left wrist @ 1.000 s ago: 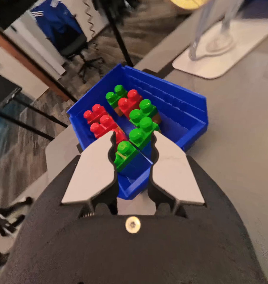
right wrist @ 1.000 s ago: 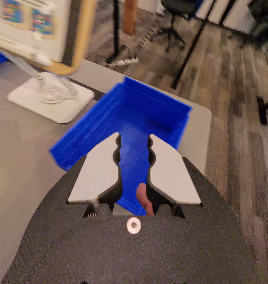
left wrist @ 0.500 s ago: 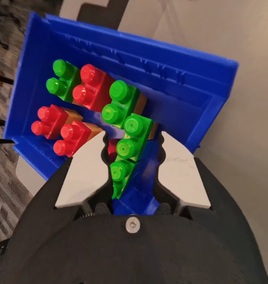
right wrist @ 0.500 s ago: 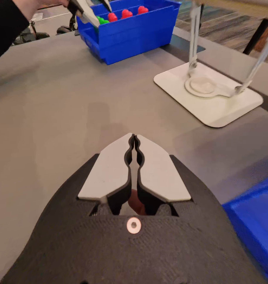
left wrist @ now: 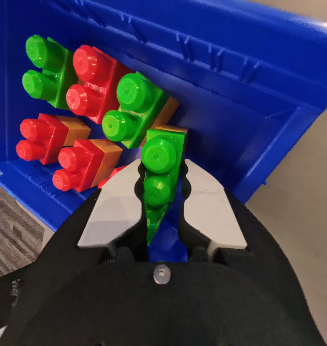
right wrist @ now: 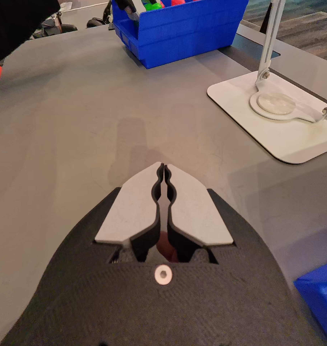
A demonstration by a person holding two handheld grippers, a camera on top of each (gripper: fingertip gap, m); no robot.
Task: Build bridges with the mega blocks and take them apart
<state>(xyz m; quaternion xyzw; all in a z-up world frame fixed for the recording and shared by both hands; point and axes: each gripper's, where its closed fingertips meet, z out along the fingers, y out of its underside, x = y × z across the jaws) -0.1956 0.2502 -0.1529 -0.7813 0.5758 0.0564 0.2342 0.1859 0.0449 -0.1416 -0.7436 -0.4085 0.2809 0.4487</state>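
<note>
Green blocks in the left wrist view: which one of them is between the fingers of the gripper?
The green block lowest in the blue bin, on a yellow-orange block. The left gripper is closed on it; the other green ones stand free.

The left gripper's fingers point(left wrist: 119, 196) are covering the lower end of a green block point(left wrist: 161, 174) inside the blue bin point(left wrist: 233, 61), and 1 red block point(left wrist: 114, 173) beside it is showing only a corner. In the right wrist view, the top edge is cutting off that bin's point(right wrist: 187, 31) blocks.
</note>
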